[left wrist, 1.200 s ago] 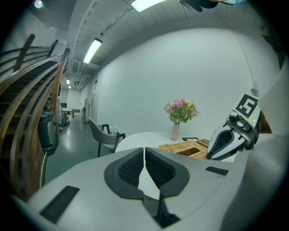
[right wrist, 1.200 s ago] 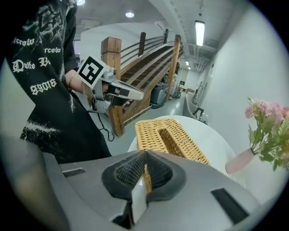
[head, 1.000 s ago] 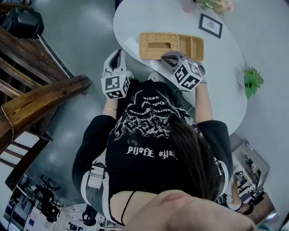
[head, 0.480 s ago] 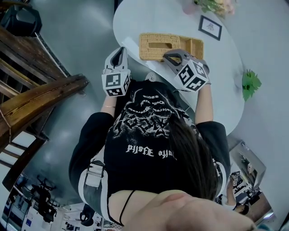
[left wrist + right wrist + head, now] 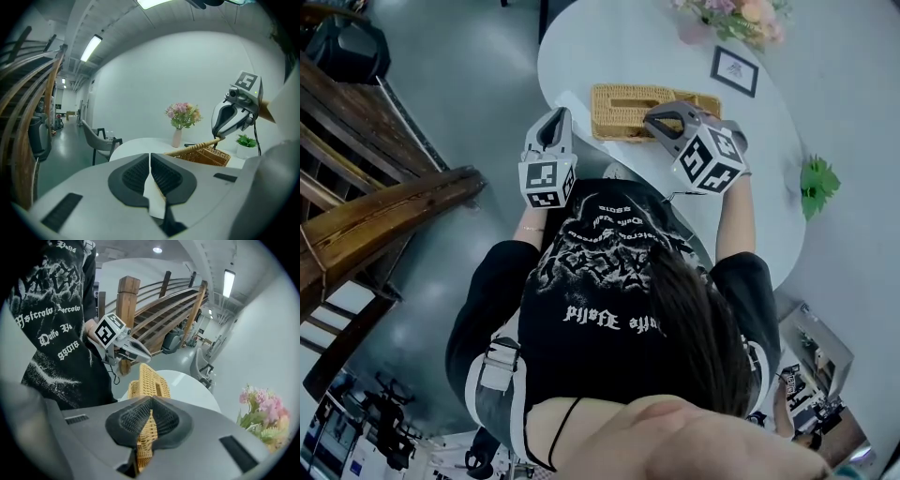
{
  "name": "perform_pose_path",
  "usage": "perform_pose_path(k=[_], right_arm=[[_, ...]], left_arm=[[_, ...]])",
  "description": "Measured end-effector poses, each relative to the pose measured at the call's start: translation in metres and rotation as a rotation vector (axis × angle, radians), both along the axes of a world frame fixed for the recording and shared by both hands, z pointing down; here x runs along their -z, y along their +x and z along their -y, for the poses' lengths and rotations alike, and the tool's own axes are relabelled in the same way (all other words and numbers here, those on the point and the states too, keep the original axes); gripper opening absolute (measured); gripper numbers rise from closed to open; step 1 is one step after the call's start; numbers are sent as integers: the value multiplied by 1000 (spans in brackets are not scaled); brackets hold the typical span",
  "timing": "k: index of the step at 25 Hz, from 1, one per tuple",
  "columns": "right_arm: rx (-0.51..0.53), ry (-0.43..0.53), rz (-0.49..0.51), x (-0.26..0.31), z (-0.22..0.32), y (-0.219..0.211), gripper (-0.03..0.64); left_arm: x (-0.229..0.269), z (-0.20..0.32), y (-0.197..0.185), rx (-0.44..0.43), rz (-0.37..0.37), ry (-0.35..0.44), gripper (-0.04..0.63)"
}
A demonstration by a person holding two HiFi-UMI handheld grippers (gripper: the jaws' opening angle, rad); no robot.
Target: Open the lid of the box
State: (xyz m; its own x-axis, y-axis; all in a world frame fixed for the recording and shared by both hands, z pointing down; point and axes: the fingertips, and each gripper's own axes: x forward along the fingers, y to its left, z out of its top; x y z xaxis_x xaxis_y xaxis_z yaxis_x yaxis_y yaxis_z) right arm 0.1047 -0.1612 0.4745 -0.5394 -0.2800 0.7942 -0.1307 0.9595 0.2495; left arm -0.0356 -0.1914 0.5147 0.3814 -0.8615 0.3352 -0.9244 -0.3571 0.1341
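Two hand-held grippers (image 5: 557, 116) (image 5: 655, 119), one wicker box (image 5: 614, 117), one flower vase (image 5: 695, 31), one framed picture (image 5: 735, 70), one plant (image 5: 814, 178), one table (image 5: 609, 47).

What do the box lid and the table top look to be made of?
The lid: woven wicker or rattan, matte tan; the plaited strands show. The table: smooth white top with a soft sheen, perhaps laminate or painted; the frames don't settle it.

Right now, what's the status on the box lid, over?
Left gripper shut, short of the box. Right gripper shut on the lid, one end lifted. Nothing blocking it.
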Motion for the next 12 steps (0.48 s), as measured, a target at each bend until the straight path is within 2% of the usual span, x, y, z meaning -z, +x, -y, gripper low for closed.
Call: perform_pose_path(k=[3,8,12], right_arm=[[18,25,0,10,10,-1,35],[102,59,-61,18,18,-4,35],[102,91,-60,31,34,-3,35]], left_arm=[[0,1,0,0,2,1,29],[1,4,1,-5,5,3,29],[1,7,7,-13,-2,-1,29]])
